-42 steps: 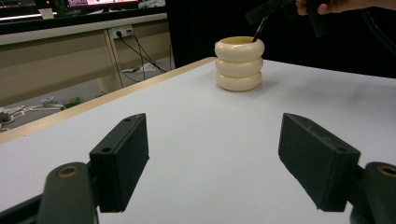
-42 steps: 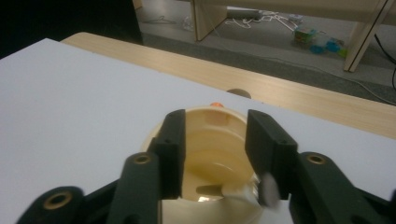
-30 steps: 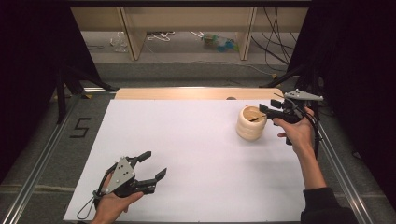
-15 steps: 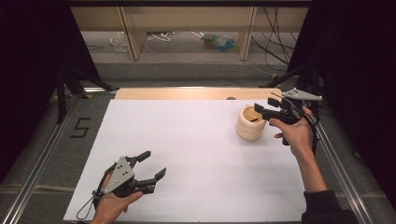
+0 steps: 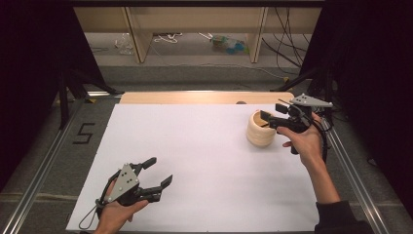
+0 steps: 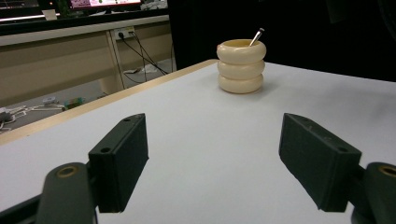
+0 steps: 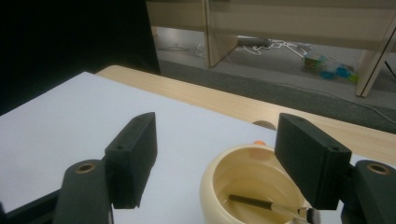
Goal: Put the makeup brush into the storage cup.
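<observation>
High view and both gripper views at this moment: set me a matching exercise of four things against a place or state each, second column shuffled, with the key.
Things:
1. cream ribbed ring-stacked pot
2. thin dark brush with a metal ferrule
3. left gripper
4. right gripper

Places or states:
A. open, at the near left of the white table sheet
B. standing upright at the far right of the sheet
C. open, poised over the pot's rim
D. lying inside the pot

Pairs: 1-B, 2-D, 3-A, 4-C

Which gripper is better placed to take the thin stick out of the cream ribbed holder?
Right. The right gripper hovers open at the cream ribbed holder, over the thin stick inside. The left gripper sits open at the near-left corner, far off.
</observation>
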Demonstrator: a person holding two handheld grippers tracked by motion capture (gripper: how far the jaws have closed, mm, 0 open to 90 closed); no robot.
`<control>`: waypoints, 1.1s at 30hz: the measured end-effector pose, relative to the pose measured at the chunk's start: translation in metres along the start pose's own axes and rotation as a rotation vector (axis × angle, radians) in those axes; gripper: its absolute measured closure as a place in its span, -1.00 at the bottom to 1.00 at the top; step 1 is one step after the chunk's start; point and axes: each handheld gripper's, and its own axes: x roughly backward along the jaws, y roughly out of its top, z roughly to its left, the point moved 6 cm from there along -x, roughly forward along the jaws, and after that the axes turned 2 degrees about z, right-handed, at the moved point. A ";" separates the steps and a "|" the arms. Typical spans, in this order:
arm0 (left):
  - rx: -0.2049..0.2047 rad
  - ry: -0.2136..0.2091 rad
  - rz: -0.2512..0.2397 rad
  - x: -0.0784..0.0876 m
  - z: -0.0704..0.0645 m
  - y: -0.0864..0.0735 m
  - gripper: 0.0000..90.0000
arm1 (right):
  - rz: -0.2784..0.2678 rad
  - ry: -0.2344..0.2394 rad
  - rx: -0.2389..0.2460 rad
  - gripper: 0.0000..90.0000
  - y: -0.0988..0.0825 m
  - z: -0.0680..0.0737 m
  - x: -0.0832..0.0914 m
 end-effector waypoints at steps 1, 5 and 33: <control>0.000 0.000 0.000 0.000 0.000 0.000 -0.46 | -0.020 0.004 0.003 -0.33 0.001 0.000 -0.001; 0.002 0.000 0.001 0.000 0.000 0.000 -0.46 | -0.024 0.021 0.000 -0.35 0.000 0.006 0.001; 0.006 0.013 -0.006 0.002 0.005 0.000 -0.46 | -0.073 0.119 0.064 -0.41 -0.020 0.050 0.019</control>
